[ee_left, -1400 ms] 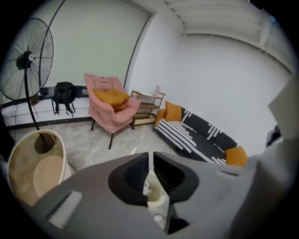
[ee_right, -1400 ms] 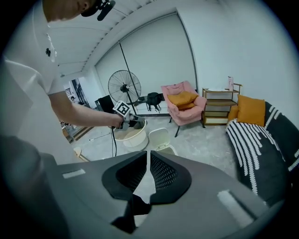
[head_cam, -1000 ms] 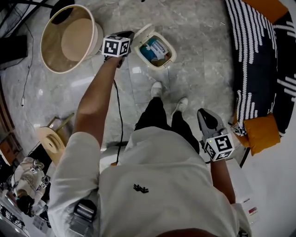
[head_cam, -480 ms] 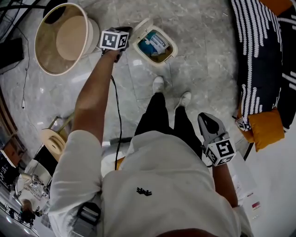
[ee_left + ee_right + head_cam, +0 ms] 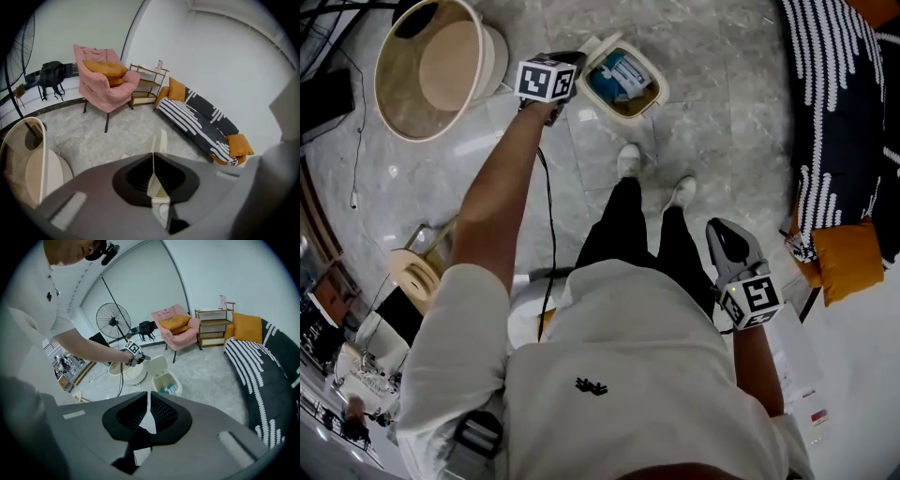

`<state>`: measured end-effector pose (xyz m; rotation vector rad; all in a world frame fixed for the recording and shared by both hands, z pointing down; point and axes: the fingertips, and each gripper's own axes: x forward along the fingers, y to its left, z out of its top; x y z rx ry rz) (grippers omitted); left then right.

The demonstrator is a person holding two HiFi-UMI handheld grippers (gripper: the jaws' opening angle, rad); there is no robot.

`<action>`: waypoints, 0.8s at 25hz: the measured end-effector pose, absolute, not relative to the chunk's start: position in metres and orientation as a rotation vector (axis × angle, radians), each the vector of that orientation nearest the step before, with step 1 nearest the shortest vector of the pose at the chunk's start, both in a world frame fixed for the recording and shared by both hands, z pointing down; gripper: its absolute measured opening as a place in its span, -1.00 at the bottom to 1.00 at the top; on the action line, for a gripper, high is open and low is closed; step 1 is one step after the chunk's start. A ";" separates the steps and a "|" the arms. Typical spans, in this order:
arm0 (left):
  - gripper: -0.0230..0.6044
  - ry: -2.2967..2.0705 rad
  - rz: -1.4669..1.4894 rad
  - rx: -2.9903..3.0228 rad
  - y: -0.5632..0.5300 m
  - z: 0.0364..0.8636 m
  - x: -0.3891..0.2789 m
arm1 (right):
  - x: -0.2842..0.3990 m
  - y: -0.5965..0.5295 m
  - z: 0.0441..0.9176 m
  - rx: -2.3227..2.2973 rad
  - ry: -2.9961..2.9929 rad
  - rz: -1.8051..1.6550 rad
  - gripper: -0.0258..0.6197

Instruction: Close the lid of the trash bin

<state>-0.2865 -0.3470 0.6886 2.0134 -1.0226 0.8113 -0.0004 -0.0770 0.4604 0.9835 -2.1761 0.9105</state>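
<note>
Bright, even indoor light is filling all three views, and the pale wall (image 5: 225, 61) is washing out to near white. Soft patches of glare are shining on the glossy floor (image 5: 741, 112), where shadows are falling faint. Both gripper views are bending strongly and going black at the corners. Up close, the left gripper (image 5: 153, 155) and right gripper (image 5: 148, 394) are blurring into grey, while the room beyond is showing sharp.

The left gripper (image 5: 567, 64) is just beside the small cream plastic trash bin (image 5: 656, 97), near its open lid (image 5: 594, 49).
</note>
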 end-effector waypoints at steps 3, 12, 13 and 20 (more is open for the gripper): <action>-0.75 -0.998 0.804 2.016 -0.338 0.690 -0.276 | -0.002 -0.078 0.462 0.982 -2.182 0.919 -0.85; -0.75 -0.918 0.829 2.019 -0.304 0.708 -0.232 | 0.011 -0.073 0.473 0.980 -2.182 0.943 -0.85; -0.75 -0.906 0.840 2.018 -0.300 0.712 -0.227 | 0.013 -0.073 0.474 0.984 -2.180 0.945 -0.85; -0.75 -0.841 0.899 2.006 -0.274 0.733 -0.195 | 0.025 -0.065 0.478 1.014 -2.173 0.978 -0.85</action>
